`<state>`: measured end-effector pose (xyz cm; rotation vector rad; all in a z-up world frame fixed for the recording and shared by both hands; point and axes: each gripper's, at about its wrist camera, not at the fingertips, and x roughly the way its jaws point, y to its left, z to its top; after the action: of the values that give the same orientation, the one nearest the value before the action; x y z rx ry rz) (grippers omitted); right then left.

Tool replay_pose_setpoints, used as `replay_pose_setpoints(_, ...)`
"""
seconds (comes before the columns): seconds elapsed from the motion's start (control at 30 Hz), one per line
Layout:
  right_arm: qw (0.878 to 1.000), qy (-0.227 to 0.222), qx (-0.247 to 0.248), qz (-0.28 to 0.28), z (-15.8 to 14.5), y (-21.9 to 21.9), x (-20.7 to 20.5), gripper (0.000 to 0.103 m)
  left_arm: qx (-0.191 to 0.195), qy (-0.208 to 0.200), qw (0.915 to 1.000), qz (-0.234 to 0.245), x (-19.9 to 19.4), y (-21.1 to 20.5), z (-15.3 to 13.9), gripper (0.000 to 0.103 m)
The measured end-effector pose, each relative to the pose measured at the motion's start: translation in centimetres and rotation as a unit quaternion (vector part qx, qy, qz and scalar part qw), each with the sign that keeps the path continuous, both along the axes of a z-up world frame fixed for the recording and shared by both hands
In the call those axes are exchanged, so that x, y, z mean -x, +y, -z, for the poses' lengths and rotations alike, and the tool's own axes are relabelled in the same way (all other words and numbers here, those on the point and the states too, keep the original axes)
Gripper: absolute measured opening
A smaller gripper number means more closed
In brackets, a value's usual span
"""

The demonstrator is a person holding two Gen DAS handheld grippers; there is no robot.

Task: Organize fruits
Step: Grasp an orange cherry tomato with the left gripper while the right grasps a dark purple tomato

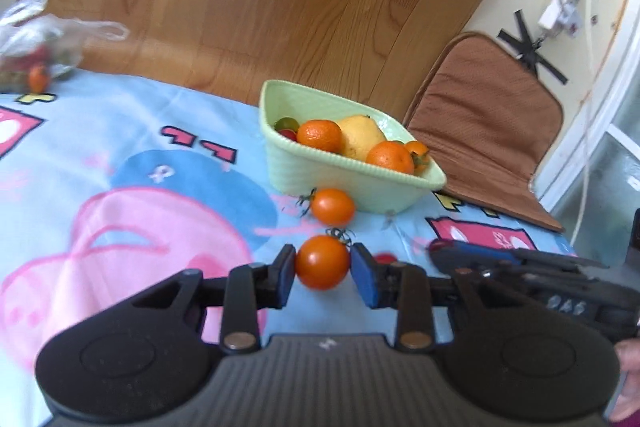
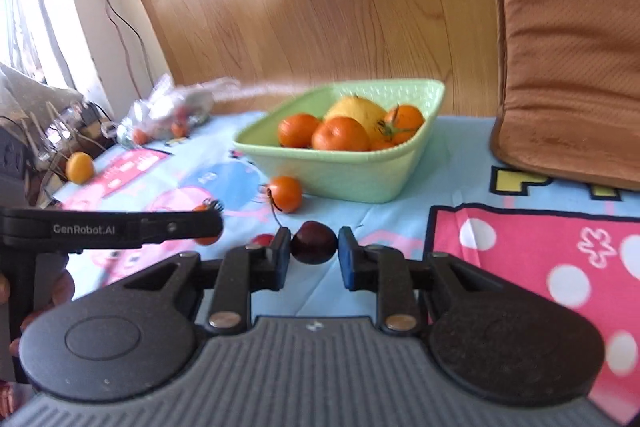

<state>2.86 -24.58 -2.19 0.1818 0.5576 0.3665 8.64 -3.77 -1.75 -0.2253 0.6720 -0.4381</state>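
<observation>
orange tomato [image 1: 322, 261] | clenched in left tool [image 1: 323, 273] | right tool [image 2: 314, 255] clenched on cherry [image 2: 313, 242]

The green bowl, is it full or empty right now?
Partly full. The green bowl holds several oranges, a yellow fruit and small tomatoes, piled to about rim height. Another orange tomato lies outside it on the cloth.

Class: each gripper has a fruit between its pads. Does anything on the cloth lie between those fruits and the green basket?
Yes. One loose orange tomato lies just before the green basket, ahead of the left gripper and its tomato. The right gripper with the dark cherry has clearer cloth ahead.
</observation>
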Motion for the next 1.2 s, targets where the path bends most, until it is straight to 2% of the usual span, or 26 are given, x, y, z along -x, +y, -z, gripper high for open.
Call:
replay_pose_setpoints(0.2,0.999,-0.009,0.018,-0.042,0.5,2.0,7.1,0.028,-0.02,-0.017,0.9991,0.032,6.2,0.9,0.3,0.03)
replay_pose_setpoints(0.33,0.997,-0.024,0.059,-0.049,1.1,4.2,9.5,0.028,-0.051,-0.033,0.9974,0.037,8.8,0.2,0.8,0.03)
replay_pose_setpoints(0.57,0.995,-0.02,0.092,-0.033,2.3,5.5,9.6,0.031,-0.07,-0.041,0.9963,0.03,10.7,0.0,1.3,0.031)
replay_pose_setpoints(0.67,0.995,-0.02,0.089,-0.027,2.3,5.4,9.7,0.032,-0.087,-0.053,0.9946,0.017,11.1,-0.4,1.2,0.04)
replay_pose_setpoints(0.8,0.995,-0.022,0.091,-0.023,2.4,5.7,10.2,0.032,-0.095,-0.06,0.9936,0.013,11.0,-0.9,1.2,0.042)
replay_pose_setpoints(0.93,0.995,-0.022,0.093,-0.021,2.5,5.9,10.5,0.032,-0.102,-0.056,0.9932,0.01,11.0,-1.3,1.6,0.037)
replay_pose_setpoints(0.97,0.995,-0.023,0.094,-0.02,2.5,6.0,10.5,0.028,-0.102,-0.055,0.9932,0.01,11.0,-1.3,1.7,0.03)
replay_pose_setpoints(1.2,0.996,-0.024,0.086,-0.02,2.5,6.1,11.4,0.028,-0.102,-0.059,0.993,0.009,11.4,-1.2,1.8,0.031)
